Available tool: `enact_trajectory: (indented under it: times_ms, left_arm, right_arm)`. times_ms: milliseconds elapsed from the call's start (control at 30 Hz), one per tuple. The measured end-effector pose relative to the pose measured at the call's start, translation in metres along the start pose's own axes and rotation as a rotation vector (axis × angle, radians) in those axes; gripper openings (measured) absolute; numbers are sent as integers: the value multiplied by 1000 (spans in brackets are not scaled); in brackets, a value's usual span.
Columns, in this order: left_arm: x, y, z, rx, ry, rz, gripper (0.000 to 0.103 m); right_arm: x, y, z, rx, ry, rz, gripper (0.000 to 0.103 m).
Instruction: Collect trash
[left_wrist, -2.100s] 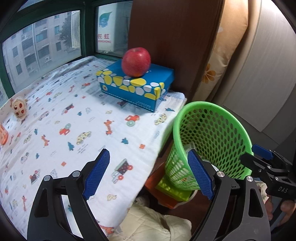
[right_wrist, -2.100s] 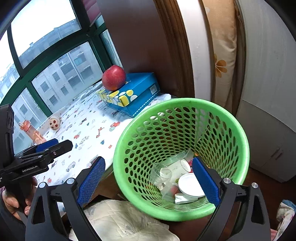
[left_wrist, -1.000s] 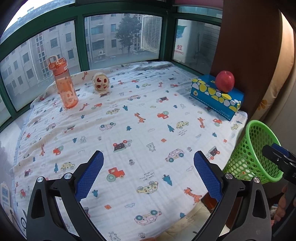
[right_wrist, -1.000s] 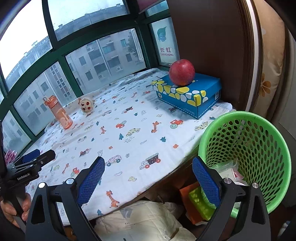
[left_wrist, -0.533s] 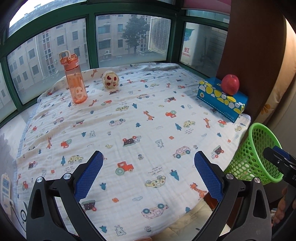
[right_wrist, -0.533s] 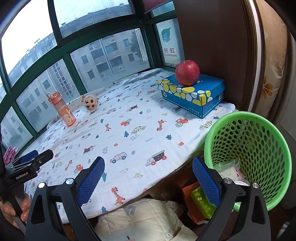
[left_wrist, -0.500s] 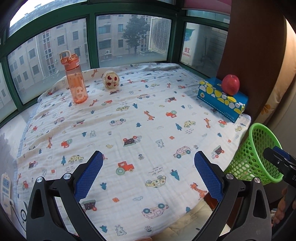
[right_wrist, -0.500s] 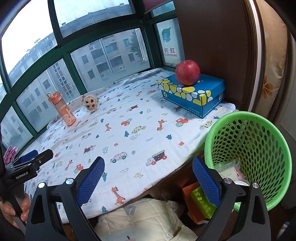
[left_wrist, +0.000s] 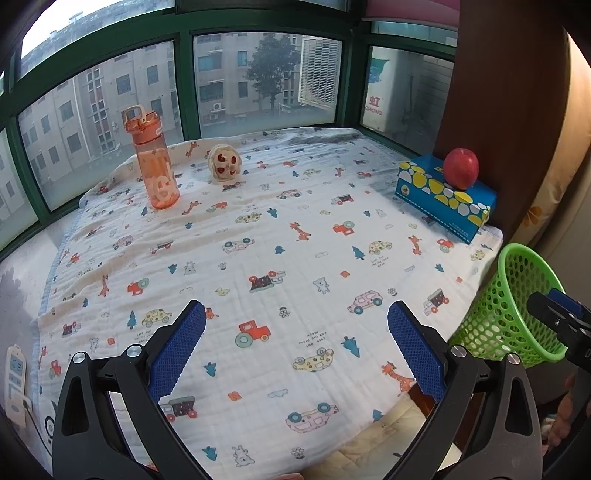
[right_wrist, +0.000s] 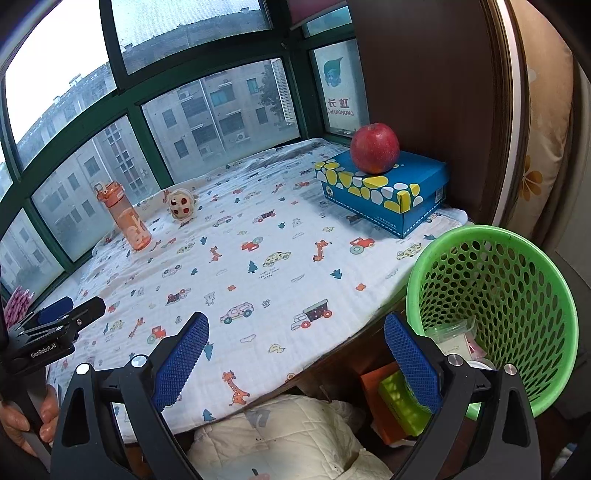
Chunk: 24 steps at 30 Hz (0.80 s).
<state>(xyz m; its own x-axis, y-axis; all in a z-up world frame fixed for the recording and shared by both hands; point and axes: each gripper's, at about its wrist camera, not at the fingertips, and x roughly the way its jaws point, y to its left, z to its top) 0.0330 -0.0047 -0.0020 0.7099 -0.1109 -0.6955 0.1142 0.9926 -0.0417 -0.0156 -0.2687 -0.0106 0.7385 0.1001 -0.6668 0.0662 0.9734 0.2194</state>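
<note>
I am holding the left tool (left_wrist: 295, 343) released and carrying nothing, pads spread wide above the near edge of the table (left_wrist: 258, 236); I am holding the right tool (right_wrist: 293, 350) equally released and unloaded, over the table's near right corner.

A short while ago both tools were hanging close over the green basket (right_wrist: 517, 295); I am now holding them drawn back and raised, so that the whole cloth is coming into view; I am reading this as the drop-off being complete and a survey for remaining trash being under way.

The collected trash (right_wrist: 454, 338), clear wrappers and a pale lid, is lying in the bottom of the basket, which is standing off the table's right edge, below the cloth level; a white padded garment (right_wrist: 288, 435) is sitting under the near edge.

No loose litter is showing on the patterned cloth; the middle is giving open room for sweeping either tool forward. Farther out, the blue box (left_wrist: 443, 199) with the red apple (left_wrist: 460, 168) on top is occupying the far right corner against the brown panel; the orange bottle (left_wrist: 153, 166) and a small round toy (left_wrist: 224, 162) are standing near the far window edge; these appear to be keepers, so I am judging the task near its end.
</note>
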Motion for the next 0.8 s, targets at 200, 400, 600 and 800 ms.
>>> enact_trajectory:
  times_ms: [200, 400, 600, 800]
  left_arm:
    - [0, 0, 0, -4, -2, 16, 97]
    - [-1, 3, 0, -12, -10, 42, 97]
    - [0, 4, 0, -15, -11, 63, 97]
    - [-2, 5, -1, -14, -19, 78, 97]
  right_arm:
    - [-3, 2, 0, -14, -14, -27, 93]
    - [-3, 6, -1, -38, -21, -44, 93]
    - [-2, 6, -1, -44, -25, -52, 93]
    - [-1, 7, -2, -45, -26, -53, 93]
